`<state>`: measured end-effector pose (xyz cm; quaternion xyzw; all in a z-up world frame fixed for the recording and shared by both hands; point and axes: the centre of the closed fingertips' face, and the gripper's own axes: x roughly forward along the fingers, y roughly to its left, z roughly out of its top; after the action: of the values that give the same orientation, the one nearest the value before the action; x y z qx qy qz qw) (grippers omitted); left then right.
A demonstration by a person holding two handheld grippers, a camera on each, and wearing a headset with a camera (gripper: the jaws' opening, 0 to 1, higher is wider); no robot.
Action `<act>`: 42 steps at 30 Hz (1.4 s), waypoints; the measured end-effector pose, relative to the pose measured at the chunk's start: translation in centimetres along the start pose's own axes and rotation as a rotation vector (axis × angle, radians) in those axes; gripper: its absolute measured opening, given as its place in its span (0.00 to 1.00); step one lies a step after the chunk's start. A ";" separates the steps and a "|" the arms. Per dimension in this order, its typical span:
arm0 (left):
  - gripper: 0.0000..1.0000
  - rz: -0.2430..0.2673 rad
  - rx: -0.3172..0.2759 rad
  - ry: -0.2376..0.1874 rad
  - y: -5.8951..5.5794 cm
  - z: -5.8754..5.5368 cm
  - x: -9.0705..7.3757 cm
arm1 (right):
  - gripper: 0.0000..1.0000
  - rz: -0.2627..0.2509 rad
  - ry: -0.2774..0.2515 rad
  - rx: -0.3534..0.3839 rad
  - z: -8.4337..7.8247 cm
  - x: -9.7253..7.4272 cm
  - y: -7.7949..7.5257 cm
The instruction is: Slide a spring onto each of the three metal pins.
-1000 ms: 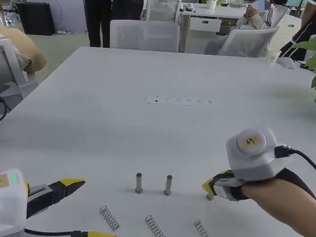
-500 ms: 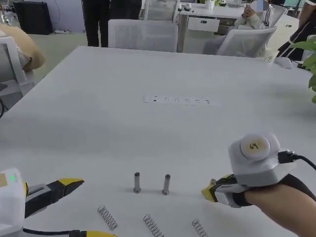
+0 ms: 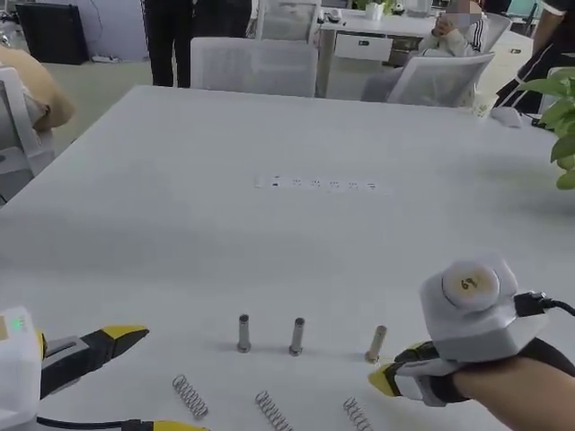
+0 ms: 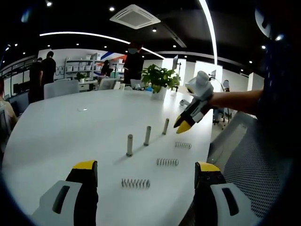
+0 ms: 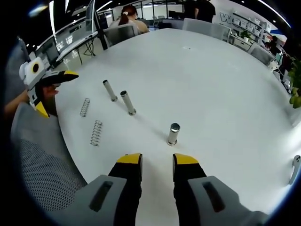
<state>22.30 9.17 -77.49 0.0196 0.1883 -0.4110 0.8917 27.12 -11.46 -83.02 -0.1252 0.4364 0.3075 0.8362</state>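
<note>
Three short metal pins stand upright in a row near the table's front edge: left pin (image 3: 243, 333), middle pin (image 3: 297, 336), right pin (image 3: 376, 344). All three pins are bare. In front of them three springs (image 3: 190, 396) (image 3: 269, 410) (image 3: 357, 414) lie flat on the table. My right gripper (image 3: 384, 379) hovers just in front of the right pin (image 5: 173, 133), its jaws a little apart and holding nothing. Wide open, my left gripper (image 4: 146, 167) sits at the near left, facing the nearest spring (image 4: 136, 182) and the left pin (image 4: 129, 145).
The white table (image 3: 296, 242) stretches far back, with a small flush socket strip (image 3: 319, 185) at its middle. White chairs (image 3: 254, 65) and seated people stand beyond the far edge. A green plant (image 3: 561, 117) leans in at the right.
My right gripper has drawn back toward the front edge, away from the right pin, which now stands free and in full sight. The left gripper has stayed put.
</note>
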 end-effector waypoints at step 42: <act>0.82 -0.010 0.000 -0.012 -0.1 0.0 0.2 | 0.13 0.034 0.201 -0.132 -2.2 2.6 4.5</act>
<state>22.31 8.96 -77.50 0.0164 0.1831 -0.4154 0.8909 24.05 -7.93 -86.17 -0.2029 0.4989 0.3354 0.7729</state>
